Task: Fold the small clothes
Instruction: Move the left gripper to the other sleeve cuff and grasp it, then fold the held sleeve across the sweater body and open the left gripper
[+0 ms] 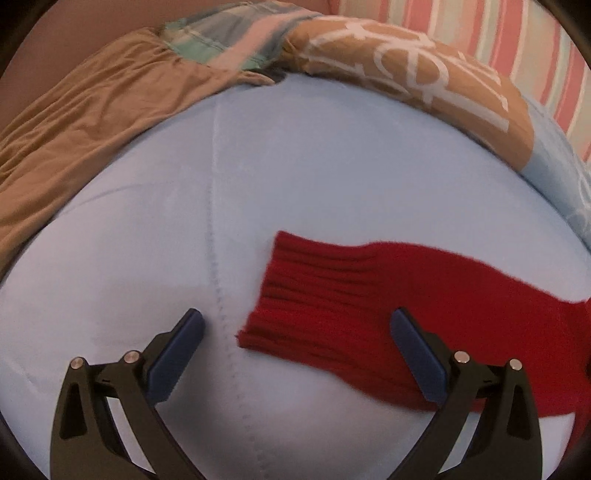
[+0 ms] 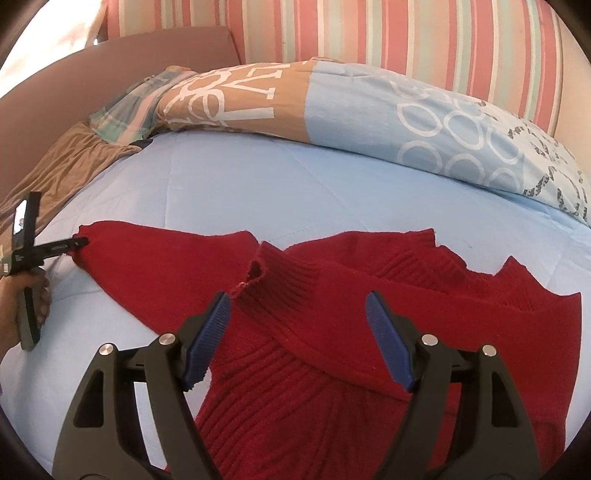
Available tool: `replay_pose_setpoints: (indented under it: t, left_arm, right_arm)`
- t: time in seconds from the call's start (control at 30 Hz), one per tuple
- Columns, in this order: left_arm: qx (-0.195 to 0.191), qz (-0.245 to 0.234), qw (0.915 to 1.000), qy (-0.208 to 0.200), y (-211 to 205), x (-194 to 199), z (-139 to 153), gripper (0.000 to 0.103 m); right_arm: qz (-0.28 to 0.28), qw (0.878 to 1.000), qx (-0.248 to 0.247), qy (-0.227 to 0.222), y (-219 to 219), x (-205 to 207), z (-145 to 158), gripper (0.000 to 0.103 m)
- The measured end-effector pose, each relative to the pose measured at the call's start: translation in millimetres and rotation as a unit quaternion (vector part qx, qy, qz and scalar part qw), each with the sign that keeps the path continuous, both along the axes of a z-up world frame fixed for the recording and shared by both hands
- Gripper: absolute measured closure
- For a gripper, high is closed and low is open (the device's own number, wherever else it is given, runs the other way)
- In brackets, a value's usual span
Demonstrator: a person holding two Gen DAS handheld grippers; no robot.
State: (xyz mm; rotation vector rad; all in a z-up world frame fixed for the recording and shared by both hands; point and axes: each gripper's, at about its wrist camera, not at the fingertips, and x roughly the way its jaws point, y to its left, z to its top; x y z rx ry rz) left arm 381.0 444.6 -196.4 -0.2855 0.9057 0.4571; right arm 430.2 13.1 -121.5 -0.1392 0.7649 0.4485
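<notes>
A red knitted sweater (image 2: 332, 332) lies flat on the light blue bed sheet (image 2: 258, 192). One sleeve is folded over the body, its ribbed cuff (image 2: 284, 273) just ahead of my right gripper (image 2: 297, 310), which hovers open above the knit and holds nothing. The other sleeve (image 1: 424, 291) stretches out to the left. My left gripper (image 1: 297, 326) is open over that sleeve's ribbed cuff (image 1: 306, 291); one finger is above the knit, the other above bare sheet. In the right wrist view a hand (image 2: 22, 295) holds the left gripper (image 2: 79, 243) at the sleeve's end.
A rolled quilt (image 2: 332, 110) in tan and blue with white print lies across the back of the bed. Brown cloth (image 1: 92, 122) and a plaid piece (image 1: 229, 33) lie at the back left. A striped pink surface (image 2: 369, 29) rises behind.
</notes>
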Motion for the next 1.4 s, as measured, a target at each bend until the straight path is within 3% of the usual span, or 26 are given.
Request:
replay_pose_setpoints:
  t: [0.07,0.13,0.2,0.3,0.4,0.53,0.77,1.03,1.4]
  left_arm:
    - [-0.003,-0.004,1.0,0.001,-2,2,-2,0.007]
    - [0.004,-0.018,0.9998,0.003,-7,5,0,0.025]
    - [0.016,-0.04,0.9991,0.002,-16,10,4,0.061]
    - [0.032,-0.053,0.9981,0.005,-31,15,5,0.076]
    - [0.033,-0.037,0.9987,0.001,-35,14,8,0.079]
    - [0.07,-0.04,0.9967,-0.012,-52,11,26,0.081]
    - [0.103,-0.073,0.9909,-0.046,-110,24,87,0.081]
    - [0.13,-0.148,0.9772,-0.081,-258,55,141,0.081]
    - [0.124,-0.212,0.9649,-0.091,-443,79,152,0.081]
  right_arm:
    - [0.0,1.0,0.002,-0.001,0,0,1,0.025]
    - [-0.001,1.0,0.002,-0.002,0,0,3,0.025]
    - [0.0,1.0,0.002,-0.002,0,-1,4,0.025]
    - [-0.001,1.0,-0.001,-0.002,1,-1,3,0.025]
    - [-0.012,1.0,-0.007,-0.009,-1,-1,4,0.025]
    - [-0.03,0.999,-0.014,-0.018,-11,1,5,0.025]
    - [-0.073,0.997,0.001,-0.012,-56,6,16,0.025]
    - [-0.109,0.994,0.007,-0.011,-120,5,34,0.025]
    - [-0.168,0.986,0.014,-0.003,-244,8,48,0.025]
